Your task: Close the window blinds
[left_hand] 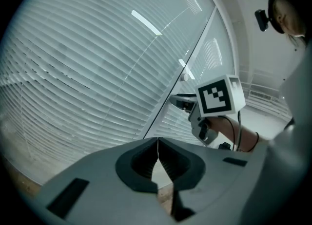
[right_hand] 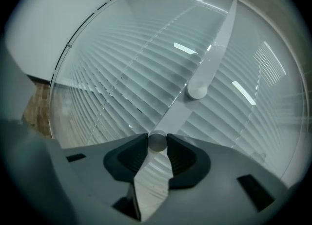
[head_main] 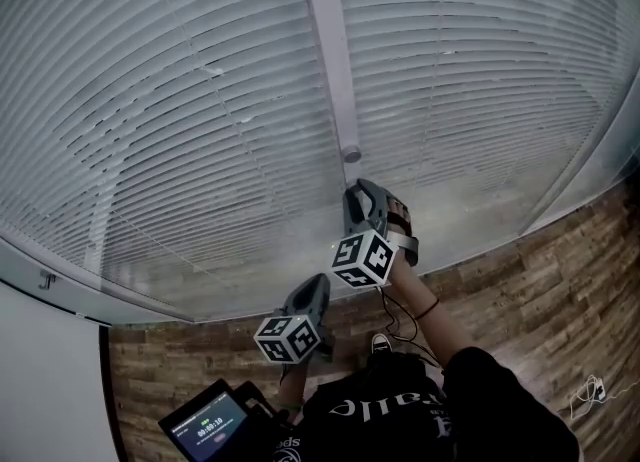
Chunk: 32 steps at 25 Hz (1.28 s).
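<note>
Blinds: the blinds (head_main: 180, 100) fill both window panes, left and right of the frame bar, with thin pale slats running across. Ceiling lights reflect in front of them, so they seem to sit behind glass, out of direct reach.
Screen: a small lit screen (head_main: 210, 425) sits low at the left, near the person's body.
Left gripper: the left gripper (left_hand: 157, 145) hangs low, short of the window, with its jaws together and nothing between them.
Frame bar: the frame bar (head_main: 330, 40) runs upright between the two panes and carries the controls.
Upper knob: the upper knob (head_main: 352, 154) sits on the bar, just above the right gripper and free of it.
Lower knob: the lower knob (right_hand: 157, 140) is a small grey round button on the same bar, sitting right at the right gripper's tips.
Right gripper: the right gripper (right_hand: 157, 144) is raised to the bar, its jaws set one on each side of the lower knob and clamped on it.
Handling: the knob looks hard, smooth and light, so it is likely to slip out of a shallow pinch. Best to take it squarely across its round sides, deep in the pads. The slats look thin and easily bent, so the knob, not the slats, is the place to work from.
Floor: a wood-pattern floor (head_main: 560, 260) lies below the window at the right.
</note>
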### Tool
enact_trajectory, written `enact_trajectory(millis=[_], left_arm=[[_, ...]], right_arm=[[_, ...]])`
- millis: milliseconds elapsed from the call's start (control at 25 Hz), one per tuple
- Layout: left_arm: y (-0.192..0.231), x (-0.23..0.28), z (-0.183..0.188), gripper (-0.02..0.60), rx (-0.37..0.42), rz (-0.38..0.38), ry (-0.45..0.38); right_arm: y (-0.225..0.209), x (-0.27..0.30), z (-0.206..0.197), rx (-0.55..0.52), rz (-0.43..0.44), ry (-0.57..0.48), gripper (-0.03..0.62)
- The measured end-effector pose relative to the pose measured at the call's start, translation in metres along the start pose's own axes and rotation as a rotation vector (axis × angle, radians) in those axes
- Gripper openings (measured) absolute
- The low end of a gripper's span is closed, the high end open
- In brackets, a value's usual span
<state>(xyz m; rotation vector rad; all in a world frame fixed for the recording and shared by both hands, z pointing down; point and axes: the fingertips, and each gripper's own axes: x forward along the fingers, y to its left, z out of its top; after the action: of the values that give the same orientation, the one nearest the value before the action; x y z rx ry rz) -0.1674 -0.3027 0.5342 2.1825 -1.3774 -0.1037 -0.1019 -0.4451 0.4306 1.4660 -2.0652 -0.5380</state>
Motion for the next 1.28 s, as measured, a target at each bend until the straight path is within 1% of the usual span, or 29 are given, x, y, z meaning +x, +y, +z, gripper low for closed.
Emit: enact_trajectory(millis=[120,160,280,360,520,680,800,920,1040,1160,1280], left_arm=[[-0.001,-0.008,-0.001,0.005,-0.001,-0.003,0.000],[-0.001,-0.013,-0.002,0.005,-0.002,-0.005,0.000],[-0.002,-0.029,-0.007,0.005,0.002,-0.012,0.000],[-0.002,-0.040,-0.011,0.005,0.003,-0.018,0.001],[-0.010,-0.065,-0.025,0.005,0.007,-0.037,0.009],[-0.021,-0.103,-0.050,0.005,0.007,-0.075,0.037],[-0.042,-0.131,-0.087,0.005,0.006,-0.096,0.072],[-0.068,-0.151,-0.123,0.005,-0.001,-0.132,0.109],[-0.103,-0.174,-0.152,0.005,0.008,-0.170,0.125],[-0.128,-0.188,-0.167,0.005,0.018,-0.196,0.124],[-0.139,-0.201,-0.167,0.005,0.020,-0.207,0.126]], right_arm=[[0.000,-0.005,0.003,0.208,0.039,-0.003,0.137],[0.003,-0.011,0.003,0.260,0.060,0.006,0.137],[0.023,-0.032,-0.002,0.344,0.118,0.044,0.137],[0.039,-0.050,-0.013,0.432,0.146,0.071,0.137],[0.071,-0.096,-0.044,0.660,0.206,0.134,0.137],[0.097,-0.153,-0.071,0.852,0.214,0.183,0.135],[0.105,-0.205,-0.096,0.929,0.192,0.198,0.129],[0.106,-0.260,-0.124,0.978,0.146,0.218,0.111],[0.106,-0.322,-0.149,1.018,0.117,0.229,0.091],[0.106,-0.360,-0.163,1.038,0.108,0.234,0.080],[0.107,-0.381,-0.160,1.049,0.113,0.236,0.074]])
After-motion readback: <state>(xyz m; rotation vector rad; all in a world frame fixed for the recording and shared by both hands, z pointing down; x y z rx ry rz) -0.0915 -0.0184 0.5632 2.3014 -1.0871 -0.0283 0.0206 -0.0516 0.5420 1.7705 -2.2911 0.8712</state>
